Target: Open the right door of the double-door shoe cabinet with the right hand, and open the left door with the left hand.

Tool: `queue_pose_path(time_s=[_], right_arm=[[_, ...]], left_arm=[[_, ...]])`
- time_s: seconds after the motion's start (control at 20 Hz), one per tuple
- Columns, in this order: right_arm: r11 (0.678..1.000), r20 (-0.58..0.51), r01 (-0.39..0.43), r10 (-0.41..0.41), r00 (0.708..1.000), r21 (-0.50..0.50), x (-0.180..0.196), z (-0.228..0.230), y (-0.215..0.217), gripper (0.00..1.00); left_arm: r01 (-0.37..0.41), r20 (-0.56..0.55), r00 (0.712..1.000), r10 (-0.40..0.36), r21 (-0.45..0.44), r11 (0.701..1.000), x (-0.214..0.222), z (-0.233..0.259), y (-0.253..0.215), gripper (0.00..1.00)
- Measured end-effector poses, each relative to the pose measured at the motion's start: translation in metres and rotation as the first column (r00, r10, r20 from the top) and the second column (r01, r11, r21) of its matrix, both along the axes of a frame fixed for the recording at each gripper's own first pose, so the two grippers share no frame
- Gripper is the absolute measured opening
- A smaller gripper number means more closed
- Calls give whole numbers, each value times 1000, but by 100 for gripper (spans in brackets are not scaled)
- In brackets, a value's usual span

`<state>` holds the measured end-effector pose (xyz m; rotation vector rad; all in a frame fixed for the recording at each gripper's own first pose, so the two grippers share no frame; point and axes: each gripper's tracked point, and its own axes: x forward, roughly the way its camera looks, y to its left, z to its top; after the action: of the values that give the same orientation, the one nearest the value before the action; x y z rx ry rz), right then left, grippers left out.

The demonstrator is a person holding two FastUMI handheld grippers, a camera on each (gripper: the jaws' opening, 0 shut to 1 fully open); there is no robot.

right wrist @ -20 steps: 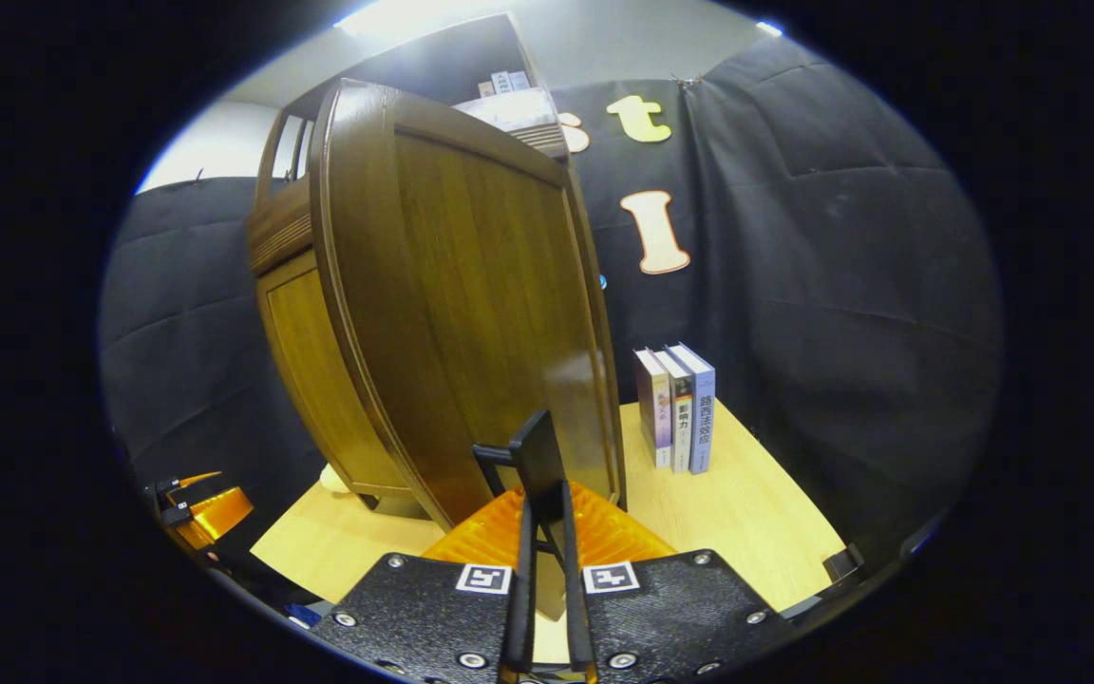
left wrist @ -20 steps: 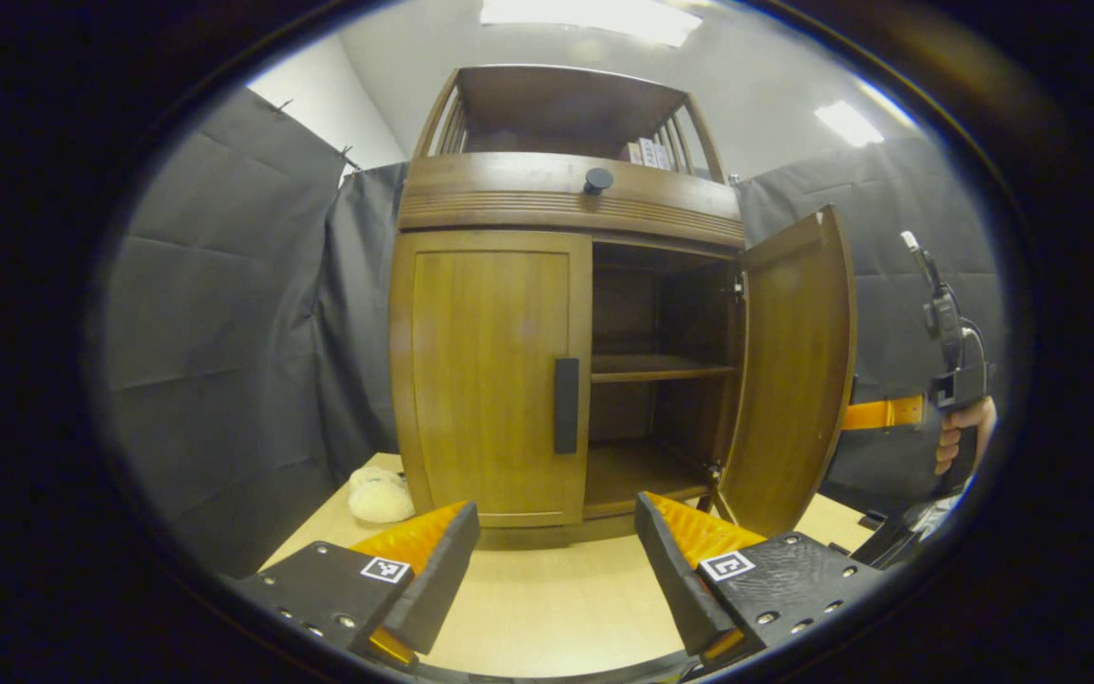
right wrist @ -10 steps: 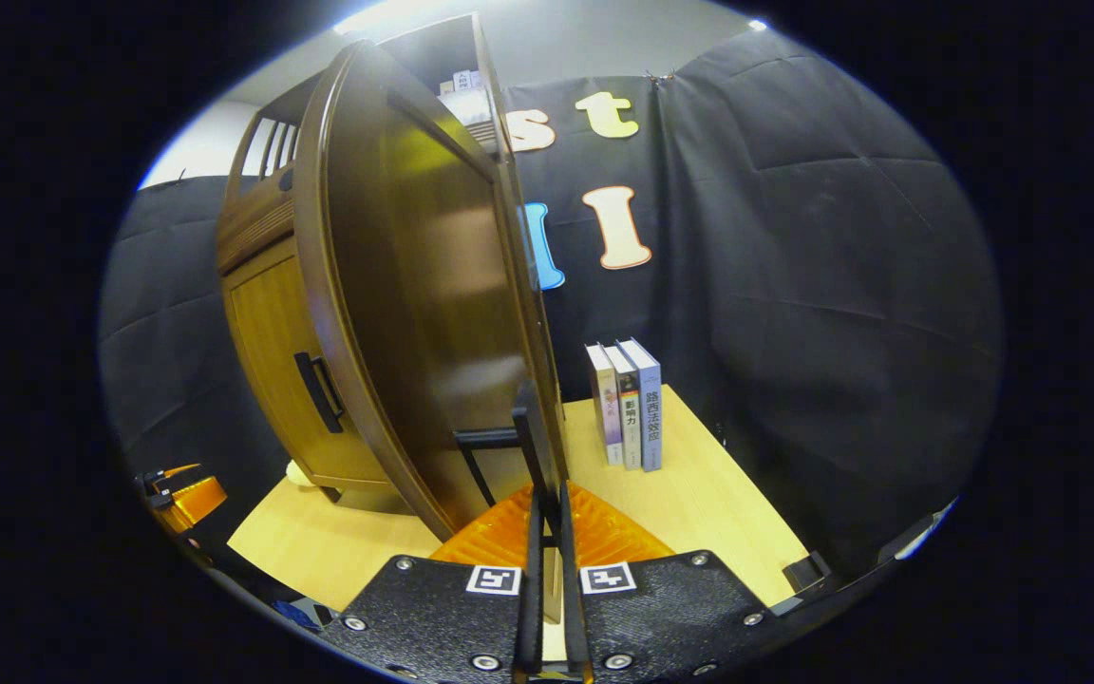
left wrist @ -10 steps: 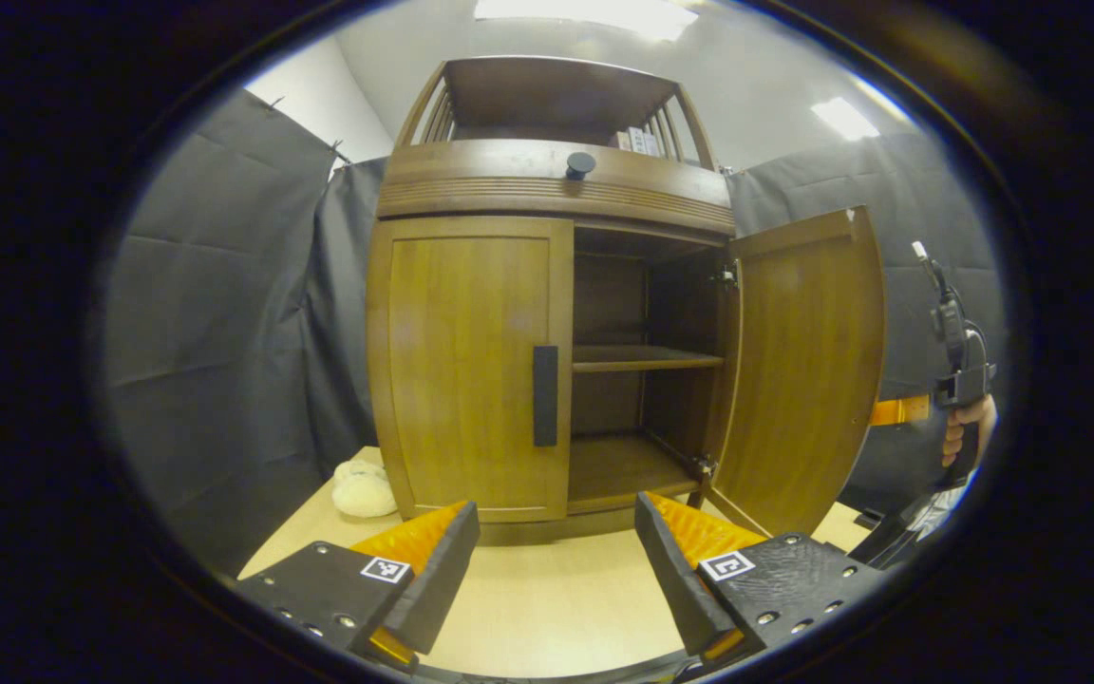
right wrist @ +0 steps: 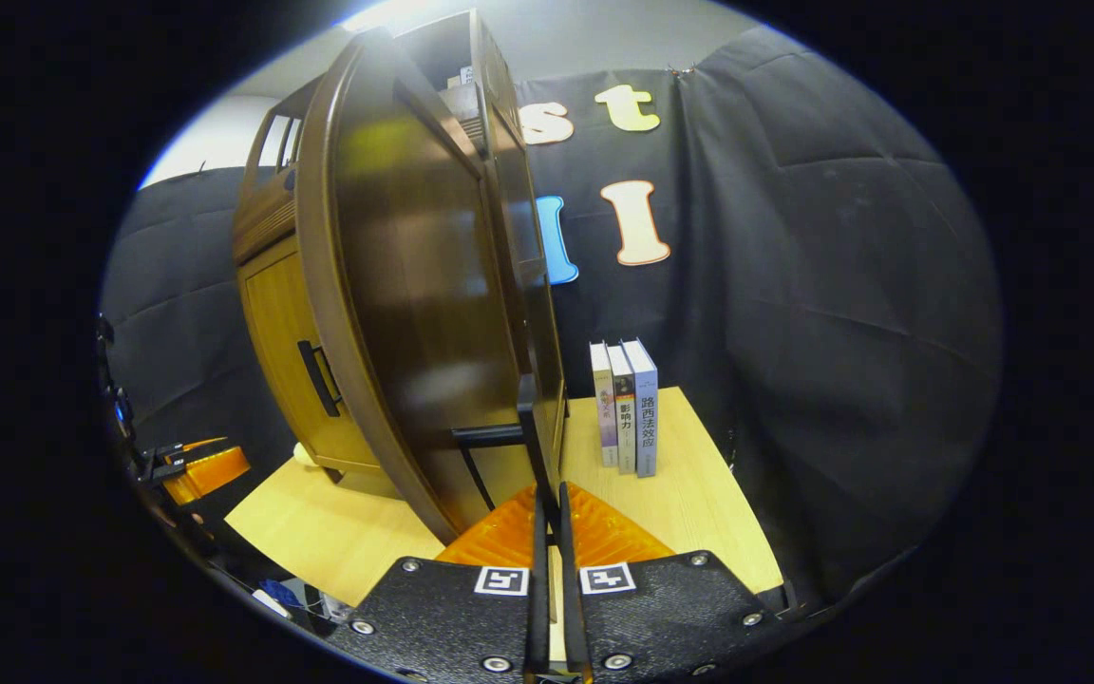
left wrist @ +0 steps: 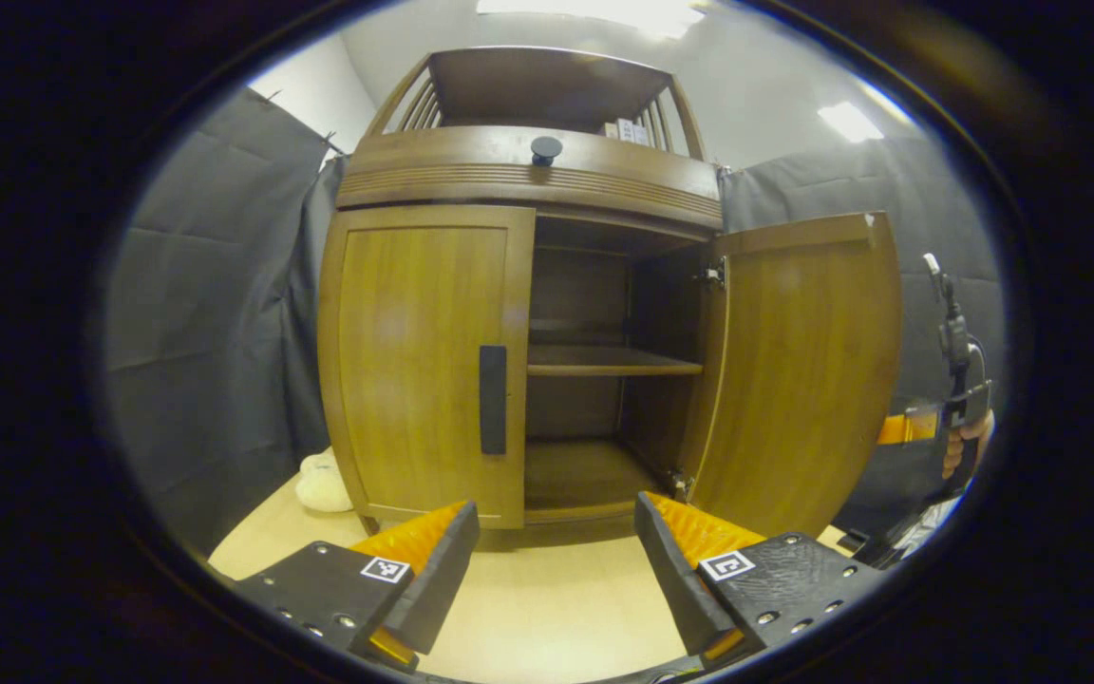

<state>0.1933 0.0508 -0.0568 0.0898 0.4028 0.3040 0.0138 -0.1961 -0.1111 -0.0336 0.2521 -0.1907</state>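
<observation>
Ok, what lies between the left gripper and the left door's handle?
Nothing: in the left gripper view only bare tabletop lies between the open left gripper and the shut left door with its handle.

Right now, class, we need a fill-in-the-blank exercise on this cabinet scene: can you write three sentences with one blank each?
1. The brown wooden cabinet's right door stands ___.
2. The right gripper is shut on that door's black ___.
3. Three upright books stand on the pale wooden ___.

Missing words: open; handle; table
</observation>
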Motion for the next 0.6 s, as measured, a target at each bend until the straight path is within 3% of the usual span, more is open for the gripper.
queue_pose_path(time_s=[0.25, 0.35, 0.45, 0.5, 0.6], right_arm=[[994, -71, -94, 97, 993, 48, -7, 0, 0, 11], [990, -81, -139, 141, 987, 22, -12, -2, -9, 10], [983, -97, -185, 184, 978, 1, -17, -6, -18, 27], [979, -113, -202, 199, 973, -14, -20, -8, -26, 29], [974, -116, -224, 218, 969, -39, -25, -7, -45, 48]], left_arm=[[-102, -7, 995, 103, 17, 995, 28, 20, -2, 100], [-159, -11, 987, 159, 22, 987, 36, 20, 3, 94], [-224, -4, 975, 224, 40, 974, 44, 22, 13, 95], [-248, 3, 969, 248, 48, 968, 47, 23, 16, 96], [-284, 25, 959, 283, 67, 956, 55, 27, 21, 98]])
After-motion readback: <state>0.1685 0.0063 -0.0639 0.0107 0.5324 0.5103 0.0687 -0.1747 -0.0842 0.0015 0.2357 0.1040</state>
